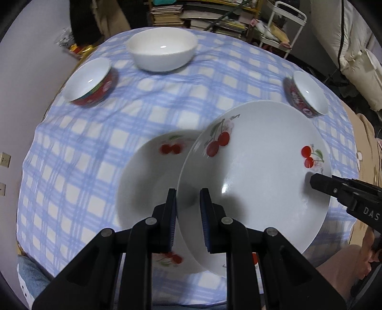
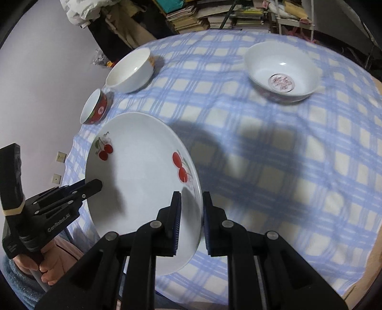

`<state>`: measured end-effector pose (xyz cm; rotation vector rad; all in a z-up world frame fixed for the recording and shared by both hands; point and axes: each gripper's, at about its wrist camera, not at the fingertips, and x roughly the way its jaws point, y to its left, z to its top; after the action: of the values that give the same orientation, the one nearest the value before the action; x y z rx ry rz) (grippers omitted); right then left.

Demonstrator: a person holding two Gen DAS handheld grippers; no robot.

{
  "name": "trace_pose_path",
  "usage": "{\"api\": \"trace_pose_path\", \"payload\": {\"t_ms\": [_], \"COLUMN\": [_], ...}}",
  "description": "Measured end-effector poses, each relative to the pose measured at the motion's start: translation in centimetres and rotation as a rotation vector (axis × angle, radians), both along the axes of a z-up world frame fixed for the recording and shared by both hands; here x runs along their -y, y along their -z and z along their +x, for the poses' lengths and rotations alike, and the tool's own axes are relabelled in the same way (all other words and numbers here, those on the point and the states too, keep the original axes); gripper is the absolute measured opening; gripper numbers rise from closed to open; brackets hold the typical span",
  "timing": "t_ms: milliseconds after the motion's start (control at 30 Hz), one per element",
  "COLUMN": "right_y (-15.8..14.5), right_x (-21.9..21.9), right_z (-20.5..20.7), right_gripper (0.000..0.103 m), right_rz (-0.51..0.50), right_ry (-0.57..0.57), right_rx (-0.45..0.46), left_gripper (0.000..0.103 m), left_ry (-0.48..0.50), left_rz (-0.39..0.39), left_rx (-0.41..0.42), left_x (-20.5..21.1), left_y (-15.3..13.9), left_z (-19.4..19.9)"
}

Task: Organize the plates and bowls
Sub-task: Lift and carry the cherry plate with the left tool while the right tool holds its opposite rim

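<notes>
A white cherry-print plate is held tilted above the table, one gripper on each side of its rim. My left gripper is shut on its left rim. My right gripper is shut on its right rim, and the plate also shows in the right wrist view. A second cherry plate lies on the checked tablecloth below and to the left. My right gripper's finger shows in the left wrist view; my left gripper's fingers show in the right wrist view.
On the blue checked tablecloth stand a plain white bowl, a red-sided bowl at the left and a red patterned bowl at the right. The right wrist view shows a wide bowl with a pink centre. Book stacks stand behind.
</notes>
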<state>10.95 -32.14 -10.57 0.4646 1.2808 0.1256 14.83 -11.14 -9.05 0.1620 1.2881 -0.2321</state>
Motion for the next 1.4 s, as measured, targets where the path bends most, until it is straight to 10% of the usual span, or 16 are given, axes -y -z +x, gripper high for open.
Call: {"api": "trace_pose_path", "payload": {"t_ms": [933, 1400], "right_y": [3.5, 4.4], "right_x": [-6.2, -6.3], "right_z": [1.5, 0.8], "right_gripper": [0.018, 0.018], "right_rz": [-0.013, -0.001], "right_ry": [-0.019, 0.021], "right_rx": [0.114, 0.095], "left_gripper": [0.018, 0.018], "left_ry": [-0.17, -0.147], "left_rz": [-0.111, -0.037], "left_rx": [-0.091, 0.082], "left_x": [-7.9, -7.0], "left_y": [3.9, 3.7], "left_z": [0.8, -1.7]}}
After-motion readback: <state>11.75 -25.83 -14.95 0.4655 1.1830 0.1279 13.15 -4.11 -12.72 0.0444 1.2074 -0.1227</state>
